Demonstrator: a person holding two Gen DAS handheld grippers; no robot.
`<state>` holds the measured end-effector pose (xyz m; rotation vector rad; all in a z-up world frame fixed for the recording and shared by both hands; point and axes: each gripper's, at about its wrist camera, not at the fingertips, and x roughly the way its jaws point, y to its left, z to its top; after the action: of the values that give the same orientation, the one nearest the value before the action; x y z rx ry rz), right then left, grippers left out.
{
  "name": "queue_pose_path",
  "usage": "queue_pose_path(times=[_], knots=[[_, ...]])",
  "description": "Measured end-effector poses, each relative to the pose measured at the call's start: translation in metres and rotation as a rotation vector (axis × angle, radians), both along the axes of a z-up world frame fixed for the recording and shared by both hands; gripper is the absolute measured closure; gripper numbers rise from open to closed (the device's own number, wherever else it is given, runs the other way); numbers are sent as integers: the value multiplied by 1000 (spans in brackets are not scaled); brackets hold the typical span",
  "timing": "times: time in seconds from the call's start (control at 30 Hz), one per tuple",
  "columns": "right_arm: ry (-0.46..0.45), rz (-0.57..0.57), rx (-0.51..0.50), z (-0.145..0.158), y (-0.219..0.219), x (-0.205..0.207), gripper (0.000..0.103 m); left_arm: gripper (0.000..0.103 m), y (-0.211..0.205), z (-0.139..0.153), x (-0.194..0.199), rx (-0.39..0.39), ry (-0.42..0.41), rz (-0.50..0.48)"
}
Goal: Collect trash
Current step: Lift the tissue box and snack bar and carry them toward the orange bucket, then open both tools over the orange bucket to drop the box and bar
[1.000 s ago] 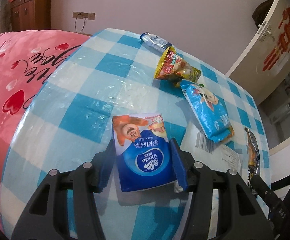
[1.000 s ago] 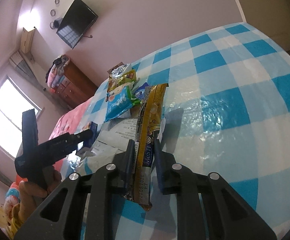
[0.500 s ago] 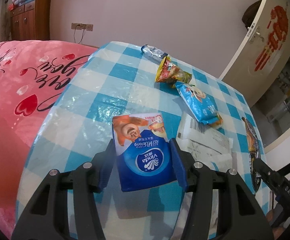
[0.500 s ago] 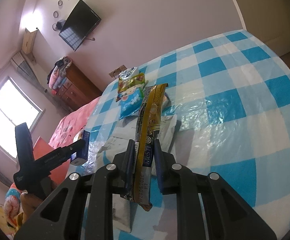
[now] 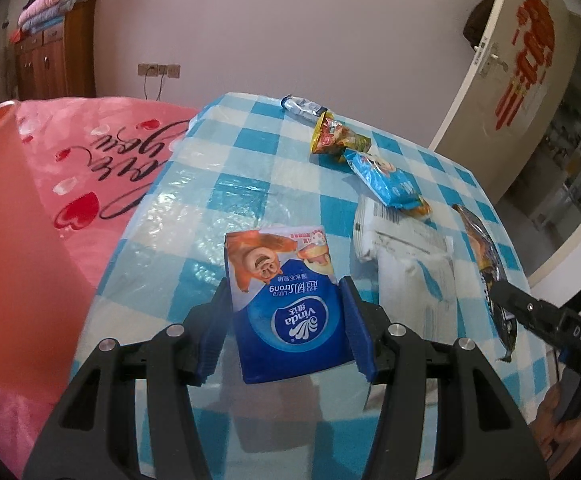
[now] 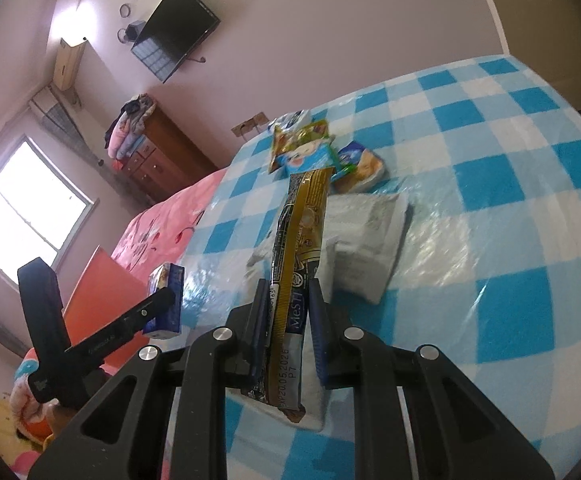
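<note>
Left tongs (image 5: pixel 286 316) clamp tissue pack (image 5: pixel 286 300); right tongs (image 6: pixel 288 320) pinch gold wrapper (image 6: pixel 298 248).

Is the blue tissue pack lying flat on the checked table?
No, the blue tissue pack is clamped between the left hand-held gripper fingers, lifted above the checked table.

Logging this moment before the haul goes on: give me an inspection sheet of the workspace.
Surface: checked tablecloth, blue and white under clear plastic.
Job's things: blue tissue pack in the left gripper; long gold wrapper in the right gripper.
Clutter: left on the cloth are a grey mailer bag, a light-blue snack bag, a yellow snack bag and a small blue-white packet.
Grippers: both shut on their items.
Cables: cords hang from the wall sockets.
Surroundings: pink bedspread, orange bin at left, wooden dresser, wall TV, window.
</note>
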<state>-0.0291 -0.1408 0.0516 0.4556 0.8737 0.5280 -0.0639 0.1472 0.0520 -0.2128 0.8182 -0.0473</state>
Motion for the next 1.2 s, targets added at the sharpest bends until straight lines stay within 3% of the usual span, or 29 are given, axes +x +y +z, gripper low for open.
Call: queue_pose_path(times=[0.2, 0.7, 0.93, 1.2], knots=[[4, 34, 16, 9, 16, -8, 82, 48, 0, 12, -23, 39, -38, -28], [-63, 162, 20, 63, 72, -19, 82, 48, 24, 59, -60, 27, -154, -26], [-88, 285, 33, 93, 124, -19, 82, 48, 54, 89, -75, 51, -221, 52], [-112, 453, 57, 126, 204, -13, 82, 48, 124, 118, -98, 102, -275, 266]])
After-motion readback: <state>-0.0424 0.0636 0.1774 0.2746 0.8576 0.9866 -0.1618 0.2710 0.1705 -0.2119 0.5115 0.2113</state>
